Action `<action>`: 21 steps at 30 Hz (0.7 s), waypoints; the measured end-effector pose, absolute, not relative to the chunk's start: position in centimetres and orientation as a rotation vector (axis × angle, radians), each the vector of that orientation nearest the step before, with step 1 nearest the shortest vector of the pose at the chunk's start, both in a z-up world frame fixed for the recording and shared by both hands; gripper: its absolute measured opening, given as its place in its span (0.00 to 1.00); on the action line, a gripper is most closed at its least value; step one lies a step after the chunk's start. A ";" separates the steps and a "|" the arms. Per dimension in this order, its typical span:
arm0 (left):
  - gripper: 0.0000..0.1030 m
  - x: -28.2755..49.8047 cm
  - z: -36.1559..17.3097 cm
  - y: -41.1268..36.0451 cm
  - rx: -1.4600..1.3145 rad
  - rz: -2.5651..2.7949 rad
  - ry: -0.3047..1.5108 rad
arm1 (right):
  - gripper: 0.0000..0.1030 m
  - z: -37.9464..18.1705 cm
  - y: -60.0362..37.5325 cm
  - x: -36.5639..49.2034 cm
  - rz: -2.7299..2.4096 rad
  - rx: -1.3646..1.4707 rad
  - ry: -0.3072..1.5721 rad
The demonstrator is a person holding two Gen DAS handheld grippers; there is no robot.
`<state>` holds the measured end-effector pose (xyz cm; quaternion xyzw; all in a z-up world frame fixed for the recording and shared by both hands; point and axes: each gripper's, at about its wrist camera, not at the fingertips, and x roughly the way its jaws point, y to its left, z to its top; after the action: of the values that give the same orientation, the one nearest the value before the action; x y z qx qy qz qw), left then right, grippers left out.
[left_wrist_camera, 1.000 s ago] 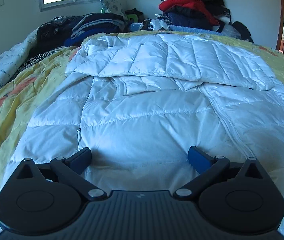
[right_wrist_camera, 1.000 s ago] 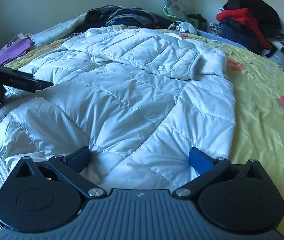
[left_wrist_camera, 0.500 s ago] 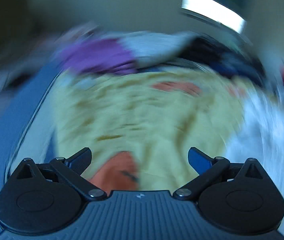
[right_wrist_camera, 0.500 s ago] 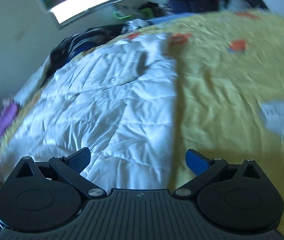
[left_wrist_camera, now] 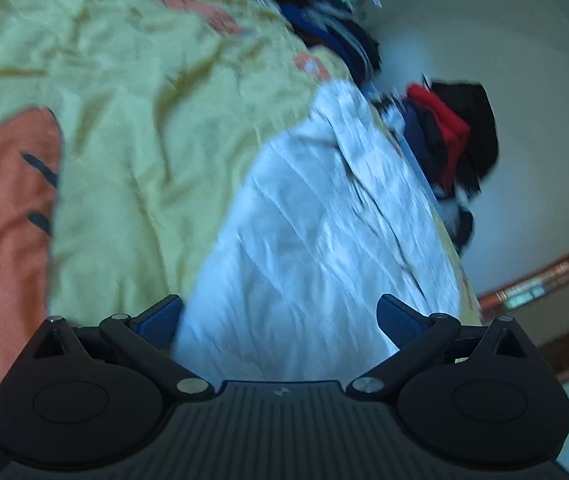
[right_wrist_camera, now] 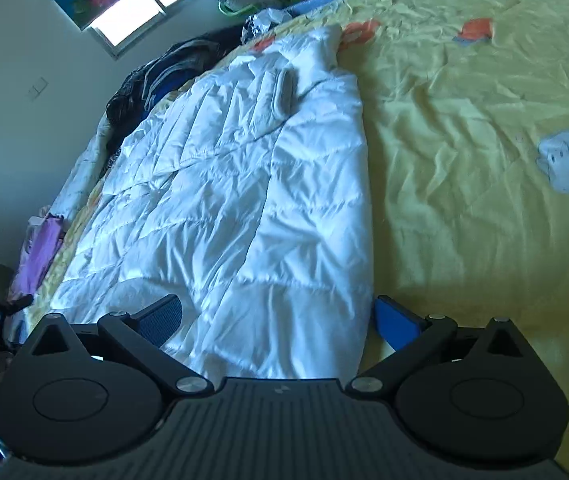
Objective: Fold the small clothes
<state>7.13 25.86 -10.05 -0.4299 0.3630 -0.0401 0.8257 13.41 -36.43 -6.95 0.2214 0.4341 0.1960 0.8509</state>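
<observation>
A white quilted puffer jacket [right_wrist_camera: 244, 184] lies spread on a yellow bedspread [right_wrist_camera: 464, 160], one sleeve folded across its upper part. In the right wrist view my right gripper [right_wrist_camera: 278, 318] is open over the jacket's near right edge, blue pads on either side of the hem. In the blurred, tilted left wrist view the jacket [left_wrist_camera: 316, 240] runs up the middle, and my left gripper [left_wrist_camera: 280, 318] is open above its near left edge. Whether either gripper touches the fabric cannot be told.
The yellow bedspread [left_wrist_camera: 132, 120] carries orange and grey prints. Piles of dark, red and blue clothes [left_wrist_camera: 452, 136] sit at the far end of the bed. More dark clothing [right_wrist_camera: 164, 76] and a purple garment [right_wrist_camera: 42, 248] lie along the left side under the window.
Both grippers swung outward from the jacket's middle to its side edges and rolled. The left view tilted strongly and stays blurred. Both grippers stayed open.
</observation>
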 end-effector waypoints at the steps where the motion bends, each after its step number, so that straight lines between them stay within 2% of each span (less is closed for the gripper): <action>1: 1.00 7.0 -10.0 25.6 -0.914 -0.107 0.776 | 0.99 -7.0 -36.7 13.3 0.414 0.493 0.922; 8: 1.00 6.6 -10.7 23.3 -0.876 -0.278 0.874 | 0.99 -8.8 -39.5 13.2 0.497 0.867 1.023; 11: 1.00 6.3 -10.8 22.8 -0.878 -0.294 0.879 | 0.97 -8.9 -39.7 13.0 0.498 0.892 1.048; 12: 0.97 6.2 -10.8 22.7 -0.885 -0.299 0.883 | 0.97 -8.8 -39.7 12.8 0.493 0.890 1.055; 14: 0.87 6.0 -10.9 22.4 -0.880 -0.304 0.893 | 0.98 -8.7 -39.4 12.5 0.508 0.897 1.067; 15: 0.70 5.9 -10.9 22.3 -0.878 -0.303 0.899 | 0.97 -8.7 -39.3 12.4 0.522 0.909 1.074; 16: 0.48 5.8 -11.1 22.2 -0.874 -0.295 0.908 | 0.93 -8.9 -39.0 12.2 0.540 0.928 1.079; 18: 0.35 6.0 -11.9 22.3 -0.879 -0.268 0.942 | 0.77 -9.2 -38.4 11.9 0.568 0.954 1.076; 19: 0.35 5.9 -12.1 22.6 -0.903 -0.266 0.937 | 0.62 -9.4 -38.0 11.8 0.568 0.959 1.079; 20: 0.35 5.8 -12.3 22.9 -0.927 -0.268 0.937 | 0.55 -9.7 -37.8 11.9 0.559 0.956 1.095; 21: 0.35 5.8 -12.4 23.1 -0.938 -0.270 0.937 | 0.55 -9.9 -37.6 11.9 0.550 0.953 1.106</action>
<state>5.79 23.08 -12.42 -0.4340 0.4334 -0.1248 0.7799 11.91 -37.63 -9.92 0.4295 0.4987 0.2480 0.7109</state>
